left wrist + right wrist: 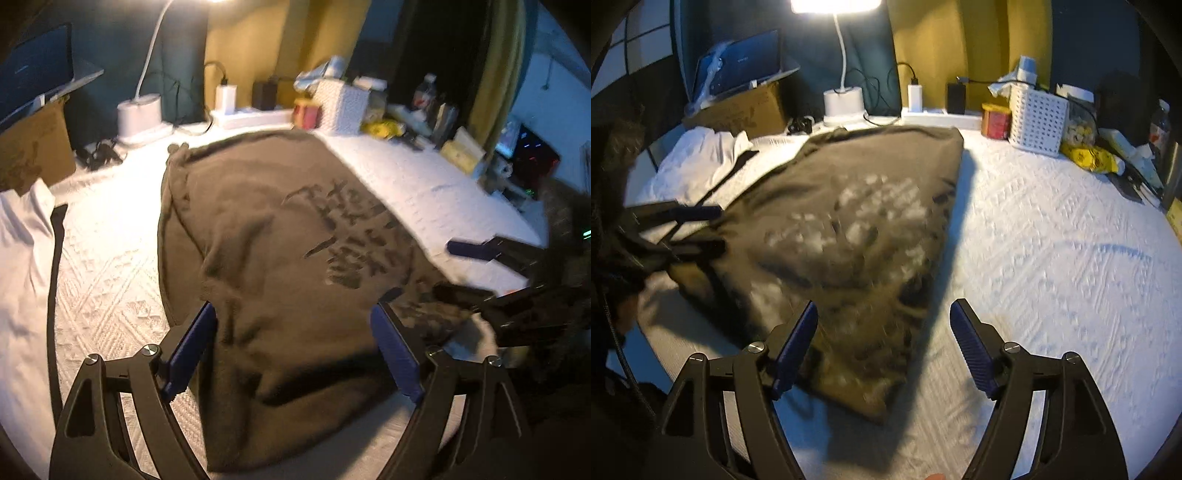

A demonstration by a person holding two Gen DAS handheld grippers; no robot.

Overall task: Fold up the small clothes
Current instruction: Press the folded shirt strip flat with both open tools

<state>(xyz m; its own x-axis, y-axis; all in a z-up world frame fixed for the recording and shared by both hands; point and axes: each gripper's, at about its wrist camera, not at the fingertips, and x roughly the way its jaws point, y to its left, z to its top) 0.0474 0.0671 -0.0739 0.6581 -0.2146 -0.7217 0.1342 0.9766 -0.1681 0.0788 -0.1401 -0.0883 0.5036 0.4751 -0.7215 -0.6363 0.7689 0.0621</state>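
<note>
Left gripper [295,321] and right gripper [884,317] are standing wide apart, empty, at 6 o'clock of the brown garment [280,236].

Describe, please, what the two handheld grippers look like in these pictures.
The left gripper and right gripper look alike: black angular linkage arms with cut-out slots, silver round pivot screws, and two long fingers faced with dark blue ribbed pads. A dark cable hangs beside the left one in the right wrist view.
</note>
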